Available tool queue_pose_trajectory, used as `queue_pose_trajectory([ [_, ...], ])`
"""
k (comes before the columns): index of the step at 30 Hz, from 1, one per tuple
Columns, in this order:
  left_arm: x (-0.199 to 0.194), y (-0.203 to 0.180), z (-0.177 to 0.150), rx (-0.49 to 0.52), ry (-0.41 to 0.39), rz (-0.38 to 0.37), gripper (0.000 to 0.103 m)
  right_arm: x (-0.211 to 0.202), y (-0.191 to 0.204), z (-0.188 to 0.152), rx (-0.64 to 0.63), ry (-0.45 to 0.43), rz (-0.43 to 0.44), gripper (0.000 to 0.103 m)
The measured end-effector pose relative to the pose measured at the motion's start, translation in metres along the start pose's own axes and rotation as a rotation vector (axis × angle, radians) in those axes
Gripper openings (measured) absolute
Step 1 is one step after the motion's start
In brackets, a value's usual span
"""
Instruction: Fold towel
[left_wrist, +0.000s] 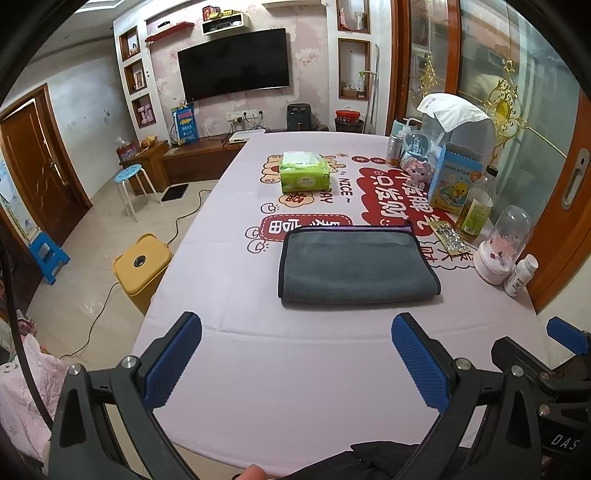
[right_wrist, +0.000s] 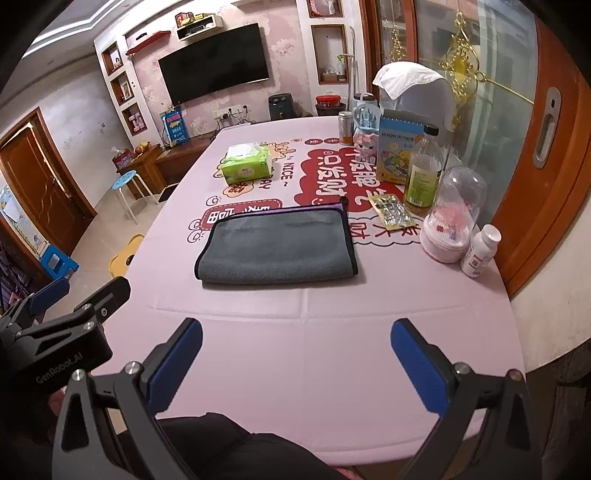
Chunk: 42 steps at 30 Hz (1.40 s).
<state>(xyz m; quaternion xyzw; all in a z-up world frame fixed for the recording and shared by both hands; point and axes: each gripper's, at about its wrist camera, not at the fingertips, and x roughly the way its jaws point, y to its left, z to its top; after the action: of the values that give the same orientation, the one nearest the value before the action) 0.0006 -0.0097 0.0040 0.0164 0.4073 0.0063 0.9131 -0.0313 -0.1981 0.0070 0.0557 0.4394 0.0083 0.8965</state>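
Seen from the left wrist, the left gripper (left_wrist: 296, 354) gapes wide and empty above the table (left_wrist: 295, 369), short of the folded grey towel (left_wrist: 356, 266); from the right wrist, the right gripper (right_wrist: 296, 356) hangs equally wide, towel (right_wrist: 277, 249) ahead.

- The grey towel (left_wrist: 356, 266) lies folded flat on the pink table cover (left_wrist: 295, 369), a purple edge showing along its far side.
- The left gripper (left_wrist: 295, 354) hangs above the near table, blue pads (left_wrist: 173, 362) spread wide, empty, short of the towel.
- A green tissue pack (left_wrist: 304, 176) sits beyond the towel.
- Bottles (left_wrist: 476, 206) stand on the right.
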Motion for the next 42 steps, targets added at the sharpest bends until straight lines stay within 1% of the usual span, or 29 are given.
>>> queue_pose_trajectory([
  [4,0.001,-0.004,0.002,0.001,-0.01,0.004,0.102,0.002,-0.001,0.004,-0.009,-0.007,-0.002,0.102],
  [15,0.006,-0.007,0.006,0.008,0.003,0.008,0.102,0.008,-0.003,0.007,-0.013,0.006,-0.001,0.102],
  [42,0.008,-0.01,0.005,0.019,0.004,0.007,0.102,0.013,-0.003,0.003,-0.013,0.019,-0.006,0.102],
])
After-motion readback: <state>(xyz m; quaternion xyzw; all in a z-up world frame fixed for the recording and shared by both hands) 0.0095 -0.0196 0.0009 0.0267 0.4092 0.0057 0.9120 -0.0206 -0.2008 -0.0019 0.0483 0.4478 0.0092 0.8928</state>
